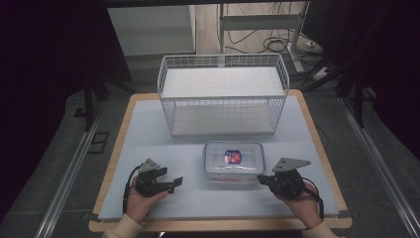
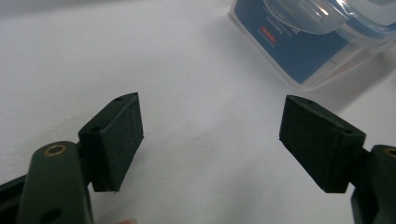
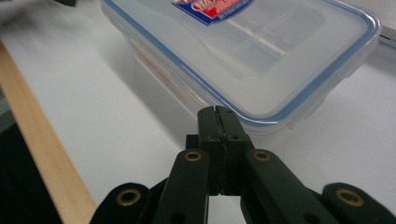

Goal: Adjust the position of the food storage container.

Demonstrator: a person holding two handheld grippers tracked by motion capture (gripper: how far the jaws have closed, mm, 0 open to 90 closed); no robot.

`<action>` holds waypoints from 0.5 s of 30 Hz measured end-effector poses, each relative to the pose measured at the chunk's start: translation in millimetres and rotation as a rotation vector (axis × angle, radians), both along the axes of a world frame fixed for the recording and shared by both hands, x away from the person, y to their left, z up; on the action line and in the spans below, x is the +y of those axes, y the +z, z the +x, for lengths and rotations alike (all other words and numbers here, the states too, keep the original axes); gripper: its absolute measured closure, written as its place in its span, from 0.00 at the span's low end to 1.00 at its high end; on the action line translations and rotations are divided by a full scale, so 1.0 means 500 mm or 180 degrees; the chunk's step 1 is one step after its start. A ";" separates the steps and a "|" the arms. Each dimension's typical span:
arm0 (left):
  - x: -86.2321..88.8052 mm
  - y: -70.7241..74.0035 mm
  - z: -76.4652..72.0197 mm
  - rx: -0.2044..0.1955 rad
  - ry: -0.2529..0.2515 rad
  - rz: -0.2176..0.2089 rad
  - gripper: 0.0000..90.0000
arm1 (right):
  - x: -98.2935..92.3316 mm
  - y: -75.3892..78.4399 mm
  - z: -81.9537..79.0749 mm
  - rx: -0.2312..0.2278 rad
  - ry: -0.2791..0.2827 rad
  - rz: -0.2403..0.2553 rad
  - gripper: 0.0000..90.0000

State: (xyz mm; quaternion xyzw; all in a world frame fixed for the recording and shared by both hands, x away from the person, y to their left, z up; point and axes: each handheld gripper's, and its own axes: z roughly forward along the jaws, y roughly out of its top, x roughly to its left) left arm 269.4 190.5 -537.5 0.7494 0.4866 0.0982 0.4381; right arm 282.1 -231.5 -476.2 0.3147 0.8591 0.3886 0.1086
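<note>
— Lidded container (image 1: 233,162): where is it?
— Toward the worktop's (image 1: 148,129) near edge, about midway between its side edges, flat, blue-rimmed lid on.
— And the claws?
— Left claw (image 1: 174,181), near the left corner, gapes wide with nothing in it. Right claw (image 1: 261,179) is pressed closed on nothing, tip just beside the container's near right corner.
— Beyond?
— A white wire basket (image 1: 223,94) at the far edge.
</note>
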 end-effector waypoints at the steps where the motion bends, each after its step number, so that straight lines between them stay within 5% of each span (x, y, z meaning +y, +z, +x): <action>1: 0.001 0.001 0.000 0.0002 0.0004 -0.0010 0.24 | -0.002 0.003 -0.001 0.0016 0.0004 0.0057 1.00; 15: -0.011 0.056 0.003 -0.0074 -0.0052 -0.0294 0.24 | -0.041 0.047 0.033 -0.0088 -0.0289 0.0524 0.94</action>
